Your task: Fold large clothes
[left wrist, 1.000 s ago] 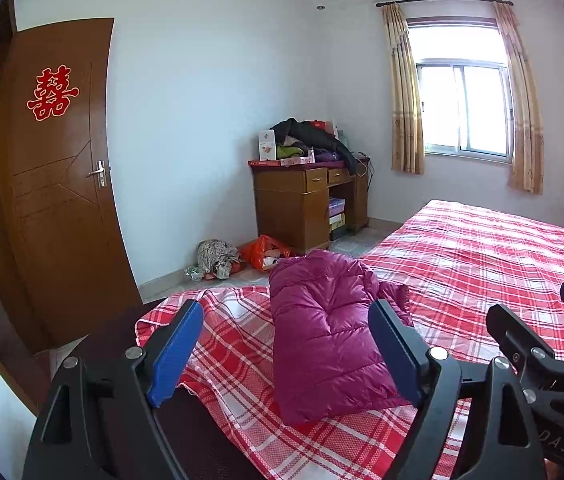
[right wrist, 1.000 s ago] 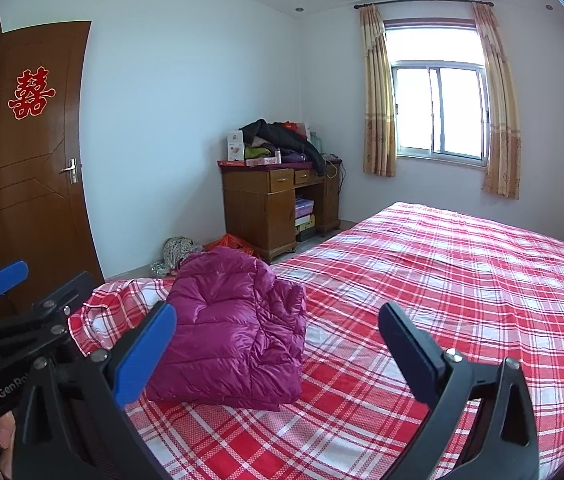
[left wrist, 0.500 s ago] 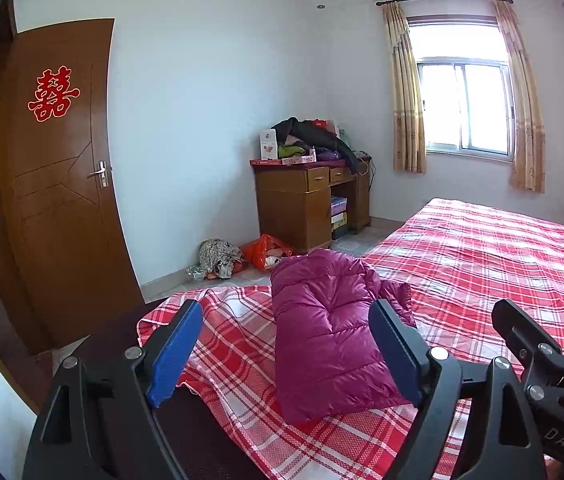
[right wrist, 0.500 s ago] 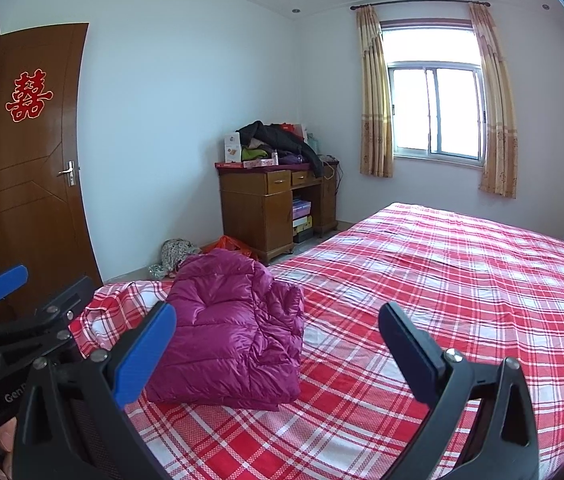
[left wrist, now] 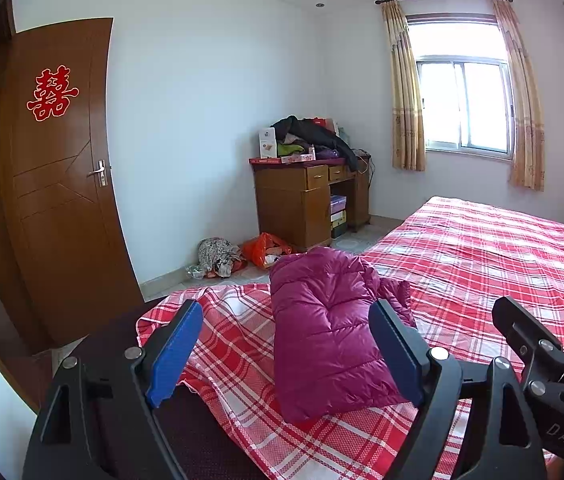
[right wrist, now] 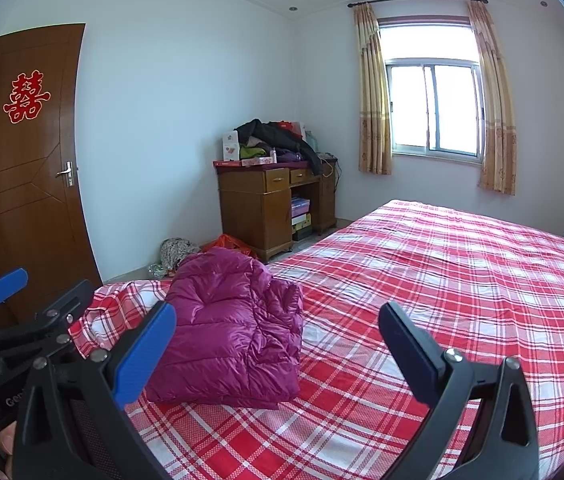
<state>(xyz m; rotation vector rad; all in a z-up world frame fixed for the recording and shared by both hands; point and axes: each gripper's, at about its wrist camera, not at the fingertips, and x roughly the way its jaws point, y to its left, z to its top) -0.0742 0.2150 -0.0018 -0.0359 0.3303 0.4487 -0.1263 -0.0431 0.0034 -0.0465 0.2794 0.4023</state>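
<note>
A magenta puffer jacket (left wrist: 324, 332) lies folded in a compact bundle near the corner of the bed (left wrist: 482, 248), on a red and white checked sheet; it also shows in the right wrist view (right wrist: 233, 328). My left gripper (left wrist: 286, 348) is open and empty, held back from the jacket and above the bed corner. My right gripper (right wrist: 277, 344) is open and empty, to the right of the left one and apart from the jacket. The right gripper's frame shows at the right edge of the left wrist view (left wrist: 542, 352).
A brown door (left wrist: 53, 184) stands at the left. A wooden desk (left wrist: 306, 196) piled with clothes and boxes stands against the far wall. Bags and cloth (left wrist: 241, 252) lie on the floor beside it. A curtained window (left wrist: 462, 108) is behind the bed.
Both grippers have drifted slightly; the view has shifted a little. The jacket lies as before and both grippers stay open.
</note>
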